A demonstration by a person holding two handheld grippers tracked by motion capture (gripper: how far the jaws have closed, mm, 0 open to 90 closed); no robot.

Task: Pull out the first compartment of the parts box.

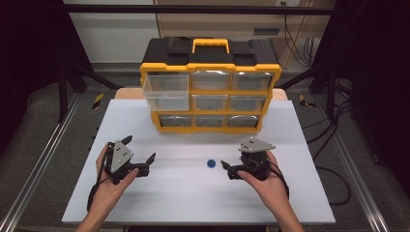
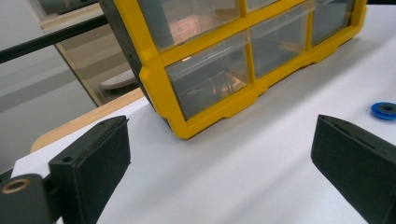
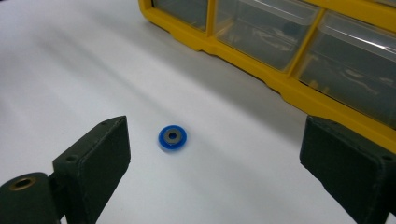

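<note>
A small blue disc [image 1: 211, 163] with a grey centre lies flat on the white table [image 1: 193, 198], in front of a yellow and black drawer cabinet [image 1: 211, 92]. My right gripper [image 1: 227, 170] is just right of the disc, pointing left at it. Its jaws stand open, and in the right gripper view the disc [image 3: 172, 136] lies on the table ahead, nearer the left jaw, with nothing gripped. My left gripper [image 1: 140, 148] is further left, open and empty. In the left gripper view the disc [image 2: 384, 110] sits at the far right.
The cabinet's top-left clear drawer [image 1: 166, 92] is pulled out toward me; the other drawers are pushed in. In the left gripper view the cabinet's lower corner [image 2: 180, 126] is close ahead. A yellow handle [image 1: 210, 45] sits on top. Cables trail off the table's right side.
</note>
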